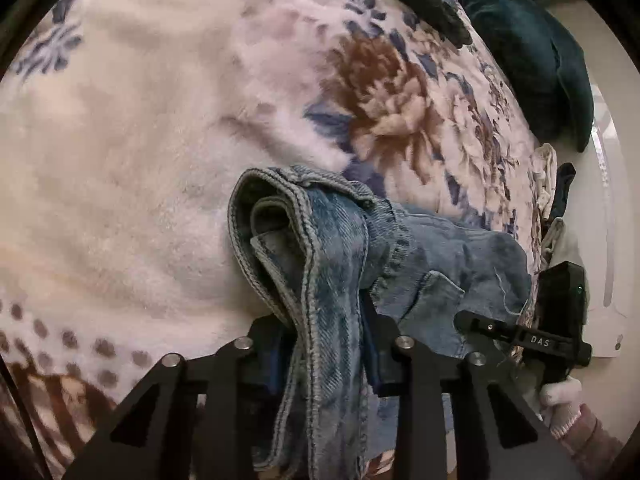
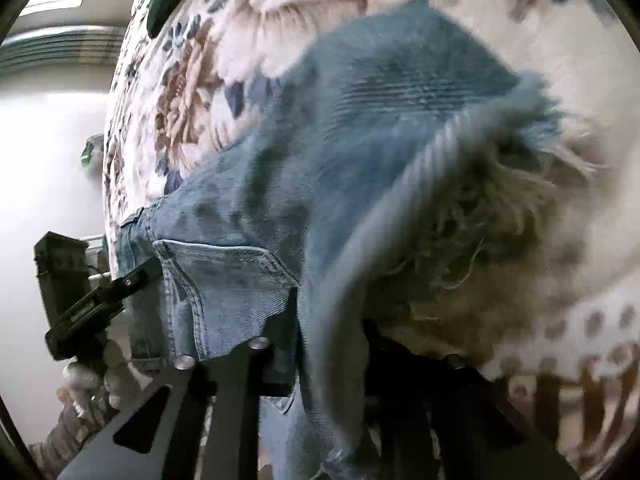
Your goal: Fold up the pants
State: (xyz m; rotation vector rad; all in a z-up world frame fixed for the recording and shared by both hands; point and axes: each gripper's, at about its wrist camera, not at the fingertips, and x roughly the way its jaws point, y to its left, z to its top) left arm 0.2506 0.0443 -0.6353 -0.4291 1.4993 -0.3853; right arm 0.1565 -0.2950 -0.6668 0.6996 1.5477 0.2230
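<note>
- The left tool [image 1: 326,350] is closed on a bunched, seamed edge of the pants [image 1: 320,280]; the denim is clamped between both fingers and hangs below them.
- The right tool [image 2: 330,344] is closed on another part of the pants [image 2: 360,140], near the frayed hem [image 2: 500,208].
- The remaining denim is draped forward from both tools onto the floral blanket [image 1: 140,120].
- The right tool is seen just beside the denim in the left wrist view [image 1: 520,336].
- A dark teal pillow [image 1: 532,52] lies at the far blanket edge.
</note>
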